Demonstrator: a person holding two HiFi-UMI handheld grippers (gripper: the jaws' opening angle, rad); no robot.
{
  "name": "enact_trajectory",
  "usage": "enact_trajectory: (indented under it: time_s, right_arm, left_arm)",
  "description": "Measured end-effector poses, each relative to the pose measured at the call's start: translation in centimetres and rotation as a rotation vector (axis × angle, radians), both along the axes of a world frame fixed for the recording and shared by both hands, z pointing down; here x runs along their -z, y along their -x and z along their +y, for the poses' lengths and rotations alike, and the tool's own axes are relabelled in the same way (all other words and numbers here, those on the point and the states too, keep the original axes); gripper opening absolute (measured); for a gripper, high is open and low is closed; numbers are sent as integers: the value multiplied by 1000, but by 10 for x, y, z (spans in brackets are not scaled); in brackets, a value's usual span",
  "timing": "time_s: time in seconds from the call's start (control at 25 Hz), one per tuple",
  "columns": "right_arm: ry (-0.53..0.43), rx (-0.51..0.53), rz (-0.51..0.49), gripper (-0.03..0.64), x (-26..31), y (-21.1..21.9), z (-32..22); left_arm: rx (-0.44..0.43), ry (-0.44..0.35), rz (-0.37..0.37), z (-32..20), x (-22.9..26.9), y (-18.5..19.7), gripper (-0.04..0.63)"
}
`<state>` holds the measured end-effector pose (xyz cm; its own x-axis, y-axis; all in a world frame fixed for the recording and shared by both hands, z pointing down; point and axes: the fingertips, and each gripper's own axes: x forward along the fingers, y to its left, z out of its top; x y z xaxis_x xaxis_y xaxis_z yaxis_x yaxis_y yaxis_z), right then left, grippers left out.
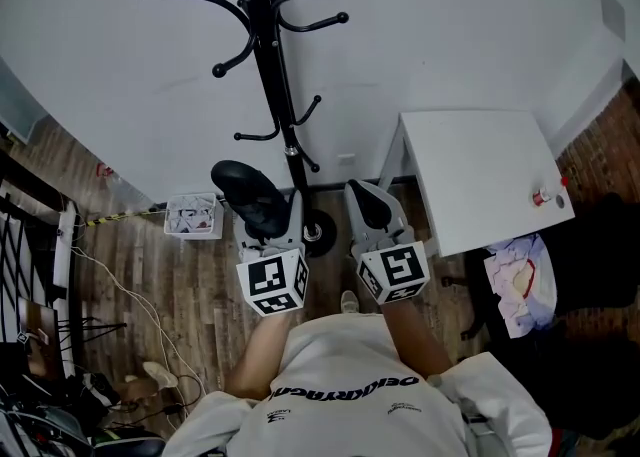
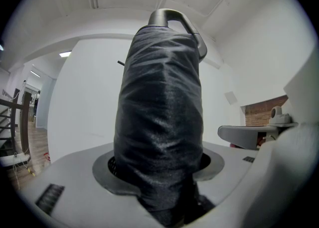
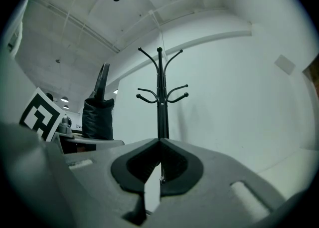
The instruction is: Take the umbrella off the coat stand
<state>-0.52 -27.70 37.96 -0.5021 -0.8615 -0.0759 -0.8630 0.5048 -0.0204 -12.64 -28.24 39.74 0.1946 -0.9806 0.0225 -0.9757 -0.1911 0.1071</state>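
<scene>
1. Between the jaws of the left gripper (image 1: 270,228): the umbrella (image 2: 159,122), clamped low on its folded body. The jaws stand partway apart and press on its sides.
2. The umbrella is upright with the hooked handle (image 2: 182,22) on top. It is off the coat stand (image 1: 268,65), left of the pole and clear of the hooks.
3. Umbrella: black, glossy, wrinkled fabric, a fat roll shape, with a smooth dark curved handle. Stand: thin black pole, curved arms with ball tips.
4. Right gripper (image 3: 159,164): jaws closed tip to tip, nothing in them, pointed at the stand.
5. Both grippers are level and side by side, forearms stretched forward from the torso. A white table (image 1: 480,175) is to the right.
</scene>
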Motion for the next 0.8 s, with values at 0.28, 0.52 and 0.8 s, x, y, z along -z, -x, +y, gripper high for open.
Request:
enact_trajectory:
  time_s: [0.28,0.52,0.8]
  right_arm:
    - [3,-6,22,0,-6,-3,3]
    - [11,-10,25,0,-14,-8,5]
    - [19,-10,29,0,-20,-8,7]
  left_arm:
    - [12,-8,-16,6,-10,-6,265]
    - [22,11,-15,10,-24,-10,265]
    - [37,21,-12,13,-33,-9,265]
